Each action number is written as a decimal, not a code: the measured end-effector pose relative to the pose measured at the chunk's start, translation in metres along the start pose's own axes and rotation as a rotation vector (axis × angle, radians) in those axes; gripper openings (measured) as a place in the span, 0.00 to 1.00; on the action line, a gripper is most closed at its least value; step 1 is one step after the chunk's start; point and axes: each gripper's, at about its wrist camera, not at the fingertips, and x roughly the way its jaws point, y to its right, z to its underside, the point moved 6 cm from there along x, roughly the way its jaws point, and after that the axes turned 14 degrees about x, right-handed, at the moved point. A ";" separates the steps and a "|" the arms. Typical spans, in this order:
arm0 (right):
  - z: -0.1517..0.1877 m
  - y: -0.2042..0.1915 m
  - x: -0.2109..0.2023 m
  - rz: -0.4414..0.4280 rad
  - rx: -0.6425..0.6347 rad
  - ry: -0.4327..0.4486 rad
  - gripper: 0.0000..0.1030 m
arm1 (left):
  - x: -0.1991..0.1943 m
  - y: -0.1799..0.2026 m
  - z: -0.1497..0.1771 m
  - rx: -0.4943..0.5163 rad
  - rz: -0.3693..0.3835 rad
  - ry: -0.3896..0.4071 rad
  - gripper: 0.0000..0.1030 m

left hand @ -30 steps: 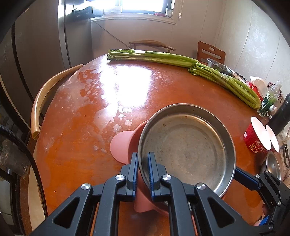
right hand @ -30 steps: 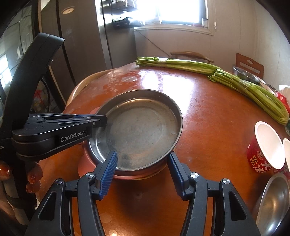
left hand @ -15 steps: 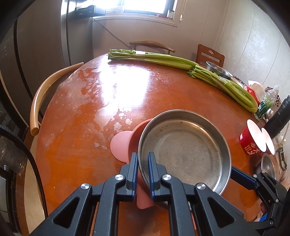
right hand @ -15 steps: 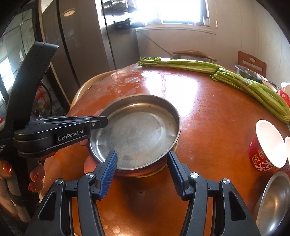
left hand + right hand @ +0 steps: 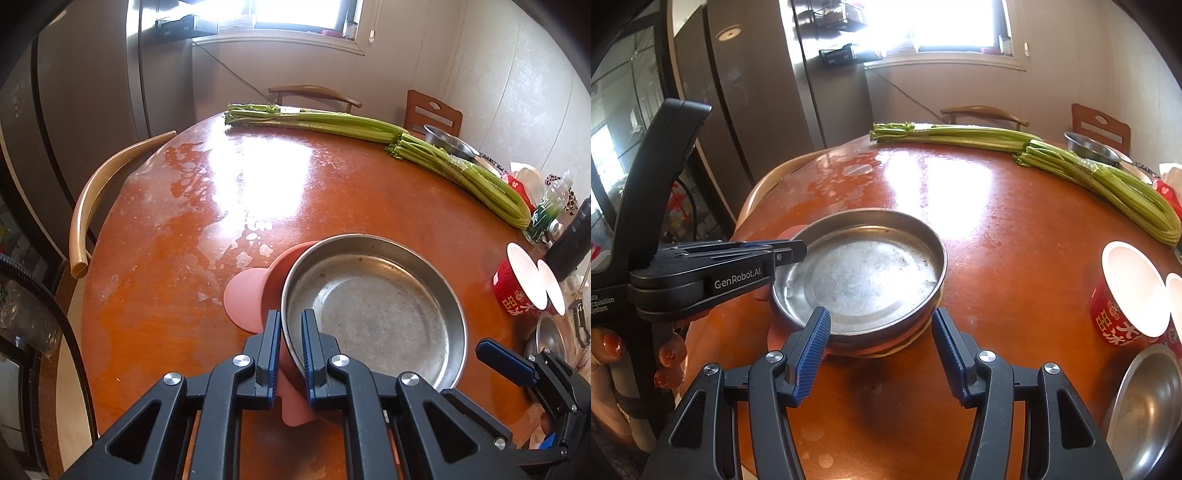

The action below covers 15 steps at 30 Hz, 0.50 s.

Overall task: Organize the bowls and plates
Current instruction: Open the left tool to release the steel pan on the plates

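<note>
A round steel plate (image 5: 373, 306) sits on a pink plate (image 5: 243, 299) on the wooden table (image 5: 258, 192). My left gripper (image 5: 290, 354) is shut on the near-left rim of the steel plate and the pink plate under it. In the right wrist view the steel plate (image 5: 860, 273) rests on a stack with a pale plate edge (image 5: 912, 339) beneath, and the left gripper (image 5: 790, 253) holds its left rim. My right gripper (image 5: 881, 354) is open and empty, just in front of the stack.
Two bundles of celery (image 5: 332, 123) (image 5: 465, 173) lie across the far side. Red paper cups (image 5: 1126, 299) and a steel bowl (image 5: 1145, 406) stand at the right. Another steel bowl (image 5: 1089, 146) is far right. Chairs (image 5: 96, 192) ring the table.
Both cameras have drawn back and up a little from the stack. The left gripper keeps its hold on the rim; the right stays open.
</note>
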 end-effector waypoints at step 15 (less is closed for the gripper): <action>-0.002 0.008 -0.015 -0.018 0.048 0.020 0.58 | -0.017 -0.014 0.001 -0.058 -0.014 0.025 0.36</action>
